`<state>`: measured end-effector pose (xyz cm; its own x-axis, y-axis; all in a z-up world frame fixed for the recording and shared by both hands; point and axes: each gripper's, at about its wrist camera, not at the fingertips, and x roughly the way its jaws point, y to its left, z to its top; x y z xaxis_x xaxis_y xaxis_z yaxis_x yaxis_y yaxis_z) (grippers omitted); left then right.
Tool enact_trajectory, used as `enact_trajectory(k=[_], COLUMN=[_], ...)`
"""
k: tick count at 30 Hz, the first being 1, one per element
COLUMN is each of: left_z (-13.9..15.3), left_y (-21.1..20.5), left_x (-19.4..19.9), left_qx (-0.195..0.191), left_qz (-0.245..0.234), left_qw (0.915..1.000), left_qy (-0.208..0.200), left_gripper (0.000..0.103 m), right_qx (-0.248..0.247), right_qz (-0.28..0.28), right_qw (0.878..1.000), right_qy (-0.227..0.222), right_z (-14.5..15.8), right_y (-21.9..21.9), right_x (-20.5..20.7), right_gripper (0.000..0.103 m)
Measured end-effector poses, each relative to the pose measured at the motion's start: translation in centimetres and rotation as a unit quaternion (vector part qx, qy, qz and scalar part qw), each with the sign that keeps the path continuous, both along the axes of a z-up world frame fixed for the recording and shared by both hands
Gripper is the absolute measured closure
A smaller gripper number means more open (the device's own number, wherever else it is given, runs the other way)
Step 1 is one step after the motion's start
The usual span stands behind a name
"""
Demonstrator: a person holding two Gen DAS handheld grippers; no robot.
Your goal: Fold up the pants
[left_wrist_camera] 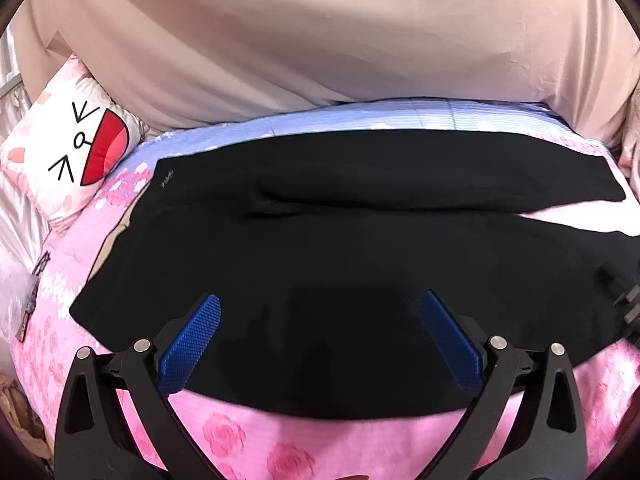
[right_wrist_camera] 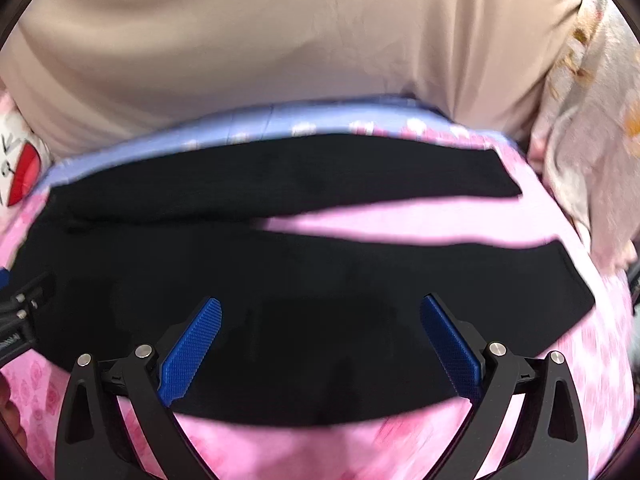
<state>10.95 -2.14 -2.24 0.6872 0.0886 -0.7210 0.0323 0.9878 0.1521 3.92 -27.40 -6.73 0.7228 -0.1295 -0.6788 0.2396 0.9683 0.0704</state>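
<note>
Through the left wrist camera, my left tool (left_wrist_camera: 320, 312) hung released, its blue pads (left_wrist_camera: 192, 344) spread wide and holding nothing, poised over the near edge of the black pants (left_wrist_camera: 320, 248). The pants lay flat across the pink rose-print bedspread (left_wrist_camera: 280, 444), the waistband end toward the left, where a small label showed at its far corner, and the two legs running off to the right. A thin wedge of pink showed between the legs at the right side. The near hem line ran just under my pads, with a band of bare bedspread in front of it. Beyond the far leg ran a blue strip of the cover, then a beige sheet (left_wrist_camera: 320, 40) rising behind. A cartoon-face pillow (left_wrist_camera: 76, 148) sat at the far left, apart from the waistband corner.

Through the right wrist camera, blurred, my right tool (right_wrist_camera: 320, 316) was likewise released and empty, over the near leg. Here the legs parted more clearly, a long pink gap (right_wrist_camera: 400, 220) widening toward the right, and both leg ends stopped short of the bed's right edge. The other tool's black frame (right_wrist_camera: 20, 320) intruded at the left border, over the pants.
</note>
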Motion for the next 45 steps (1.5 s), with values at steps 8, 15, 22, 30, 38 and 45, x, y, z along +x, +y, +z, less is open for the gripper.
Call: enact_trajectory(k=[8, 15, 22, 30, 38, 45], left_z=[0.8, 1.3, 2.9, 0.9, -4.7, 1.9], left_y=[3.2, 5.9, 14.9, 26.7, 25.3, 25.8], left_x=[3.7, 7.3, 15.0, 26.8, 31.9, 26.5], left_qx=[0.013, -0.001, -0.025, -0.057, -0.028, -0.067], left_qz=[0.033, 0.067, 0.133, 0.2, 0.148, 0.115], left_qw=[0.9993, 0.9974, 0.9907, 0.9777, 0.9822, 0.9902], left_qy=[-0.015, -0.026, -0.015, 0.033, 0.112, 0.04], left_gripper=[0.005, 0.005, 0.005, 0.005, 0.075, 0.089], right_qx=[0.021, -0.005, 0.058, 0.059, 0.105, 0.085], right_qz=[-0.064, -0.068, -0.063, -0.057, -0.036, -0.031], right_qw=[0.998, 0.997, 0.993, 0.995, 0.992, 0.996], right_qy=[-0.013, 0.046, 0.078, 0.064, 0.065, 0.01], right_z=[-0.1, -2.6, -5.8, -5.8, -4.9, -0.3], right_y=[-19.7, -27.9, -30.7, -31.2, -31.5, -29.6], right_x=[7.5, 16.3, 20.9, 22.0, 21.1, 18.5], right_gripper=[0.006, 0.006, 0.005, 0.024, 0.088, 0.091])
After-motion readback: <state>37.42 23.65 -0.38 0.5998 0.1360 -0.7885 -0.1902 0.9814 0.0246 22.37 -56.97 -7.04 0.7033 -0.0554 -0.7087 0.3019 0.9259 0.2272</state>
